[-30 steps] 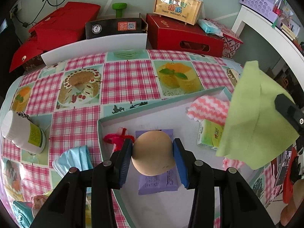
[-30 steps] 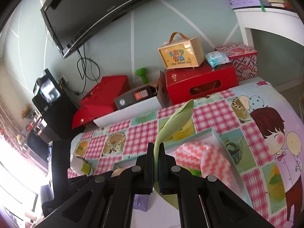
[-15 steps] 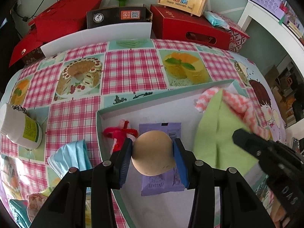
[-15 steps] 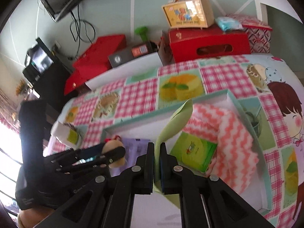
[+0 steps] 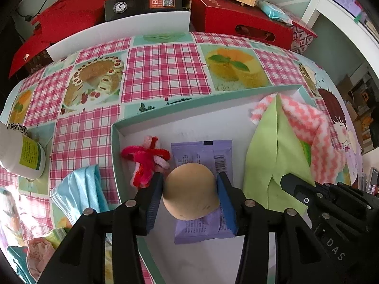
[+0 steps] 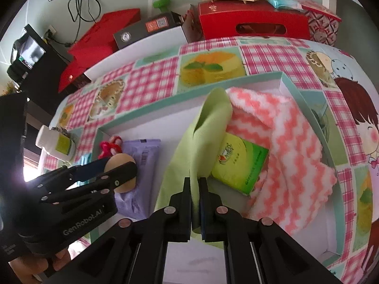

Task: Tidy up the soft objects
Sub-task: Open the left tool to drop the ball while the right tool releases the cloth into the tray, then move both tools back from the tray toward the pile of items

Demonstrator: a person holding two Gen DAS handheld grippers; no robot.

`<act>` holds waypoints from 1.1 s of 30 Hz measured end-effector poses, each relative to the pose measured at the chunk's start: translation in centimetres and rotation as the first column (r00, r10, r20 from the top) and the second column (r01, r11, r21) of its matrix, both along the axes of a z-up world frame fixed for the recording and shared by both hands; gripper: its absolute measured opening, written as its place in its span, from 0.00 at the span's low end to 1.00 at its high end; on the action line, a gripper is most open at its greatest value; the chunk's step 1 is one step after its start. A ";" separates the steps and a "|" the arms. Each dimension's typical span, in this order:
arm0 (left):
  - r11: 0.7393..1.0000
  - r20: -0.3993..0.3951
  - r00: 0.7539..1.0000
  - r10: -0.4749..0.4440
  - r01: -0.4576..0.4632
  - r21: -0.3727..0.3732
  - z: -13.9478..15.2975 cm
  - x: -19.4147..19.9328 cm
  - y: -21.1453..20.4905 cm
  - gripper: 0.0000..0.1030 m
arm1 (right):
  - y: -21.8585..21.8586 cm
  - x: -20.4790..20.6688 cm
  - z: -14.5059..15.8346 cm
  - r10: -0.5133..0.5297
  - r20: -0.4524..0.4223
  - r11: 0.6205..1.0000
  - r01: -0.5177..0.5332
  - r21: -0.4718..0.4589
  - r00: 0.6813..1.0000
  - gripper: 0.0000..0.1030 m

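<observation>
Ball [image 5: 190, 194], tan, smooth, squeezed between left gripper [image 5: 189, 197] fingers, right gripper [image 6: 195, 203] pinching limp lime-green cloth [image 6: 196, 139], pink zigzag towel [image 6: 284, 146] just beyond.

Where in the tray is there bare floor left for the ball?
Bare white floor runs along the tray's far wall, between the red pipe-cleaner toy and green cloth, above the purple packet. The right end is crowded: the cloth, pink zigzag towel and green tissue pack.

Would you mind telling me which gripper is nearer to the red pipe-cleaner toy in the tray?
Left. The left gripper, shut on the tan ball, sits right beside the red pipe-cleaner toy. The right gripper, clamping the green cloth, is farther along the tray.
</observation>
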State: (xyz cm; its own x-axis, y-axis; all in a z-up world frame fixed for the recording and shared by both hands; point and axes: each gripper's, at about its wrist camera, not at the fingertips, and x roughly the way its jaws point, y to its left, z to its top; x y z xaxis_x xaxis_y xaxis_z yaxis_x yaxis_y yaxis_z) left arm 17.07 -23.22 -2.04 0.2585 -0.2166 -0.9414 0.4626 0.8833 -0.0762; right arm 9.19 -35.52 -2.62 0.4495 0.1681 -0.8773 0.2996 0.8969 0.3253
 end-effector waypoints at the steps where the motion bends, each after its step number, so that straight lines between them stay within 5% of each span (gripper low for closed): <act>1: 1.000 -0.001 1.000 0.000 0.000 0.003 0.1 0.0 0.0 0.47 | 0.0 0.0 0.0 -0.001 -0.003 1.000 0.001 -0.004 1.000 0.07; 4: 1.000 -0.002 1.000 0.002 -0.002 0.021 0.1 -0.1 0.0 0.47 | 0.0 0.0 0.1 -0.006 -0.014 1.000 0.006 -0.022 1.000 0.15; 7: 1.000 0.000 1.000 0.001 -0.001 0.019 0.2 -0.1 0.0 0.47 | 0.0 0.0 0.4 -0.011 -0.015 0.998 0.010 -0.061 1.000 0.40; 10: 1.000 0.008 1.000 0.005 -0.005 0.015 0.5 -0.2 0.2 0.48 | 0.4 0.0 1.0 -0.001 -0.001 0.996 0.001 -0.089 1.000 0.41; 12: 1.000 0.020 1.000 0.009 -0.010 0.012 0.9 -0.3 0.4 0.64 | 0.6 0.0 1.3 0.001 -0.001 0.994 -0.001 -0.110 1.000 0.49; 15: 0.999 0.065 0.998 0.025 -0.027 0.020 1.6 -0.2 0.7 0.73 | 0.6 -0.2 1.9 -0.006 0.005 0.989 0.007 -0.145 1.000 0.56; 28: 0.997 0.086 0.993 0.081 -0.081 0.001 2.1 0.3 1.8 0.75 | 0.6 -0.6 2.9 -0.014 0.026 0.983 0.018 -0.181 1.000 0.59; 30: 0.995 0.094 0.991 0.096 -0.096 -0.001 2.3 0.5 2.1 0.88 | 0.5 -0.7 2.9 -0.017 0.027 0.983 0.022 -0.184 0.999 0.59; 33: 0.993 0.114 0.987 0.117 -0.118 0.001 2.6 0.7 2.6 0.88 | 0.4 -0.7 3.0 -0.023 0.028 0.983 0.028 -0.183 0.999 0.60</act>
State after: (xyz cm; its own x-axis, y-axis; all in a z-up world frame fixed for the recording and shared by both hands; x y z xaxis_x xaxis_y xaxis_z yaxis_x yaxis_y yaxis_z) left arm 17.75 -20.62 0.57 0.3868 -0.1715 -0.9061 0.3606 0.9324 -0.0226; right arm 8.50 -35.16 0.37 0.4740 -0.0066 -0.8805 0.3168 0.9343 0.1636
